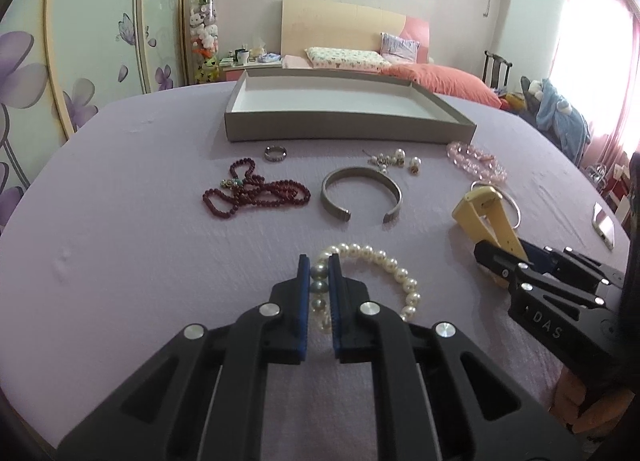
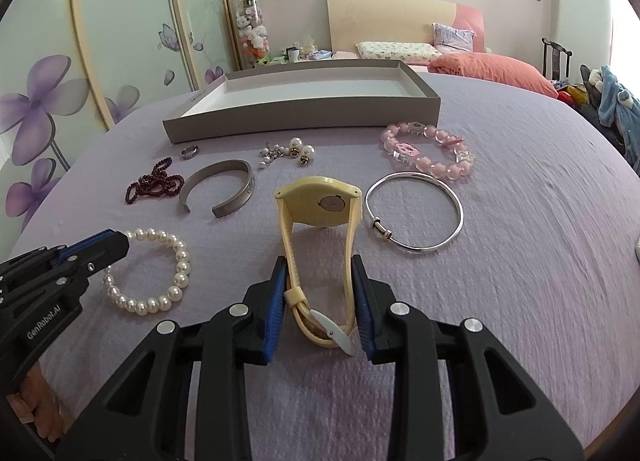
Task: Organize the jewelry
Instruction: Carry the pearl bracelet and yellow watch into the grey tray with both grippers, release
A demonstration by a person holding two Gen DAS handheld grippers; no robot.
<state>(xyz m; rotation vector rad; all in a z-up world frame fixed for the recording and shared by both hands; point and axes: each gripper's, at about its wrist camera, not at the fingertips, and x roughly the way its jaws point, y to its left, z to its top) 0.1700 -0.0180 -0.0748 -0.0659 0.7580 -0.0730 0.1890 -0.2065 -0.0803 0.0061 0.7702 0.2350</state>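
Risk is slipping: left gripper (image 1: 319, 265) fingers pinch round white pearl bracelet (image 1: 384, 273) narrowly; right gripper (image 2: 319, 267) fingers clamp upright cream rubber watch (image 2: 320, 217), which may tip.

The left gripper (image 1: 319, 261), black with blue pads, points downward at a slant toward twelve o'clock, its jaws drawn narrow and pressing on the beads of a white pearl bracelet (image 1: 394, 269). At its three o'clock the right gripper (image 2: 320, 263), of the same black-and-blue build, slants down alike, its jaws set wider and clamped against the two sides of a cream-yellow rubber wristwatch (image 2: 318, 203) strap, holding it upright.
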